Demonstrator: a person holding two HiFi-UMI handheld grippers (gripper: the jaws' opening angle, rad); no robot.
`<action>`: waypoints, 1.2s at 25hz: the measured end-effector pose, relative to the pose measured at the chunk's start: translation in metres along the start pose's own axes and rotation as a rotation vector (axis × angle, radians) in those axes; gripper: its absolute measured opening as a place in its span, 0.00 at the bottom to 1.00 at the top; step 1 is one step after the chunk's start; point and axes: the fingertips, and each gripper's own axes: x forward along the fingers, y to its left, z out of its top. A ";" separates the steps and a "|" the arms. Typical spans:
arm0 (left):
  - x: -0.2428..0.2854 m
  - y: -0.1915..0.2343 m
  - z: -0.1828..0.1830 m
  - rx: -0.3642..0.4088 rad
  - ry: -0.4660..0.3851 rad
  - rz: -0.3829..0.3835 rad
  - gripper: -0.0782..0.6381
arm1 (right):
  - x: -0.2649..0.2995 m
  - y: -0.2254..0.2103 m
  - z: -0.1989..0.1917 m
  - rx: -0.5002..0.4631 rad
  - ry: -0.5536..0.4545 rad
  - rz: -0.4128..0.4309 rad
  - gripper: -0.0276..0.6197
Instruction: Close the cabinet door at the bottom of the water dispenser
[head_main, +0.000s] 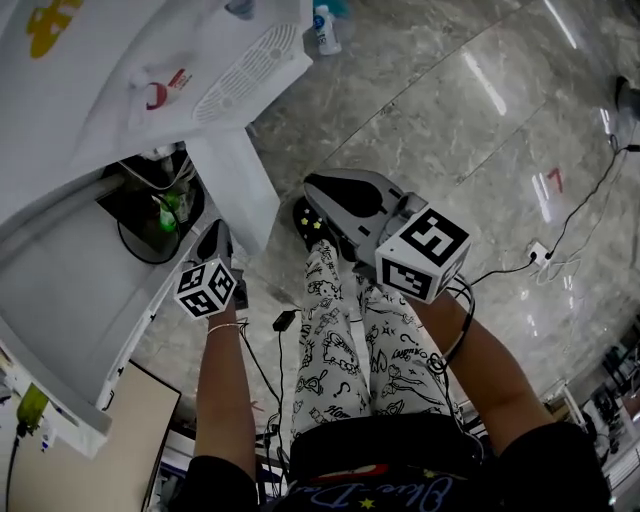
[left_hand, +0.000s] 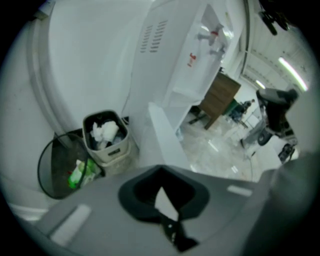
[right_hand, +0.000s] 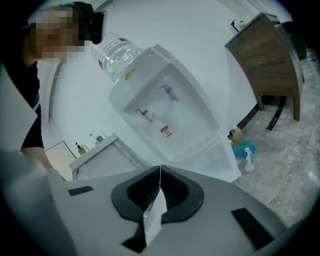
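Observation:
The white water dispenser (head_main: 190, 60) stands at the upper left, with its bottle (right_hand: 119, 54) on top in the right gripper view. At its base the white cabinet door (head_main: 240, 185) stands swung out; its edge (left_hand: 165, 135) rises just ahead of my left gripper (left_hand: 160, 187). In the head view my left gripper (head_main: 215, 238) hangs close beside the door's lower end, jaws shut on nothing; I cannot tell if it touches. My right gripper (head_main: 318, 192) floats over the floor right of the door, also shut and empty, and faces the dispenser front (right_hand: 170, 125) from a distance.
A beige bin (left_hand: 106, 137) full of paper and a black mesh bin (left_hand: 62, 165) sit behind the door by the wall. Small bottles (right_hand: 247, 157) stand on the marble floor by the dispenser's base. A wooden desk (right_hand: 270, 55) is beyond. Cables (head_main: 560, 240) trail on the floor.

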 end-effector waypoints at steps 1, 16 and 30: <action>0.003 -0.010 0.001 -0.007 -0.005 -0.005 0.10 | 0.000 -0.003 0.000 0.002 -0.003 -0.006 0.07; 0.107 -0.160 0.062 0.119 0.029 -0.216 0.11 | -0.027 -0.065 0.025 0.126 -0.129 -0.103 0.07; 0.181 -0.157 0.164 0.156 -0.069 -0.160 0.11 | -0.070 -0.093 0.049 0.290 -0.289 -0.194 0.07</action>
